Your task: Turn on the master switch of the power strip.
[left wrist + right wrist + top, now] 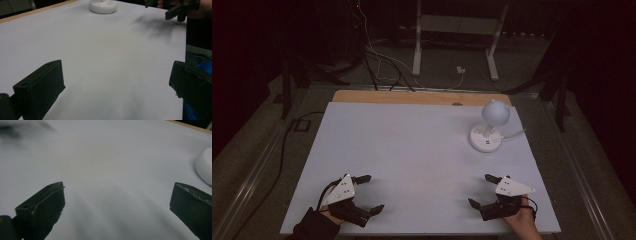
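On the white table [412,150], near edge, left gripper [371,192] and right gripper [479,190] rest wide open and empty, well apart from the white globe lamp [488,127] at far right, whose globe both gripper views cut off.

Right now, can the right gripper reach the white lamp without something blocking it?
Probably yes. The right gripper is open and empty, and only bare white table lies between it and the white lamp farther back on that side.
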`<state>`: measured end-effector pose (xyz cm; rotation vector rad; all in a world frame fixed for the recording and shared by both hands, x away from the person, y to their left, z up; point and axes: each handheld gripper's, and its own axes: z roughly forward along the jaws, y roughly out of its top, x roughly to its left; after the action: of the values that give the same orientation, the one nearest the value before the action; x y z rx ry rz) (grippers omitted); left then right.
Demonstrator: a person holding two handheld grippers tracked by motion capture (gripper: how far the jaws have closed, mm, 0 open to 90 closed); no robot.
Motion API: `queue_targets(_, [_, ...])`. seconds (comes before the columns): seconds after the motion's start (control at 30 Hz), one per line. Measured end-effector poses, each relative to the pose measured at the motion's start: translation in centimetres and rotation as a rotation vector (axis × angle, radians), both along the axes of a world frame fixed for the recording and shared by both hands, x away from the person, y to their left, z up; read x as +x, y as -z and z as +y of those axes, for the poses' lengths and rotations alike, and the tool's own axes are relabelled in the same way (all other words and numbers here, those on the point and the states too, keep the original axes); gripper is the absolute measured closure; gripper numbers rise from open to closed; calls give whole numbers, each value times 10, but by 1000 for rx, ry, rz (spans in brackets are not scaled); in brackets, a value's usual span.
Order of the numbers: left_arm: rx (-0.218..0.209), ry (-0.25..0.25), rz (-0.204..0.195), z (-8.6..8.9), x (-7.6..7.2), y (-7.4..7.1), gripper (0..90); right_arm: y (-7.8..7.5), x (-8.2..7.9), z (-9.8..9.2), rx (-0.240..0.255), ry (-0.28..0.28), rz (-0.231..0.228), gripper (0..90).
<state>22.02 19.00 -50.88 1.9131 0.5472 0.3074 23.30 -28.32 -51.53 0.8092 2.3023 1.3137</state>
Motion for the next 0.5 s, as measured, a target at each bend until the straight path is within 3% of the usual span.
queue_targets(0.2, [3,-2,-8,0,-1,-1,2,-2,-3,2,5,-12,-4,0])
queue_targets(0.5, [-3,-7,-8,0,-1,-1,2,-5,-6,7,10,-46,38,0])
